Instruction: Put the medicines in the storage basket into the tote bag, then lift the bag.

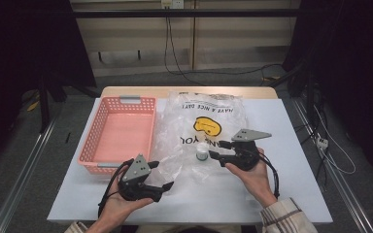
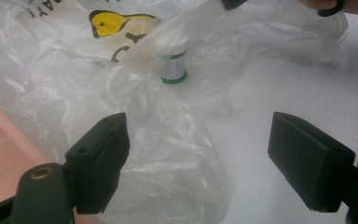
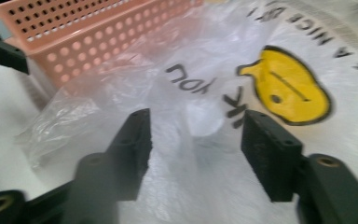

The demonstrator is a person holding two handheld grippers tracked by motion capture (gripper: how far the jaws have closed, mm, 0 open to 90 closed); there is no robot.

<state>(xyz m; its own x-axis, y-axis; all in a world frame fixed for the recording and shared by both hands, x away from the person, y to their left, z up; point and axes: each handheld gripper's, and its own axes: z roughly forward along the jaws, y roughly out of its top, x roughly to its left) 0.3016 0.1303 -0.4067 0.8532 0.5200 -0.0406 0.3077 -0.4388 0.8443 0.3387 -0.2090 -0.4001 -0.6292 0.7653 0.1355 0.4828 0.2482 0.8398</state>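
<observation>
A clear plastic bag with a yellow smiley face and black lettering lies spread on the white table. A small bottle with a white cap and green-edged label stands upright at the bag's near part, partly veiled by the film. My right gripper is open just right of the bottle, its jaws either side of the pale cap seen through plastic. My left gripper is open at the bag's near-left corner, with crumpled film between its jaws.
A pink perforated basket stands to the left of the bag, touching its edge. The white tabletop is bare to the right of my right hand and along the front.
</observation>
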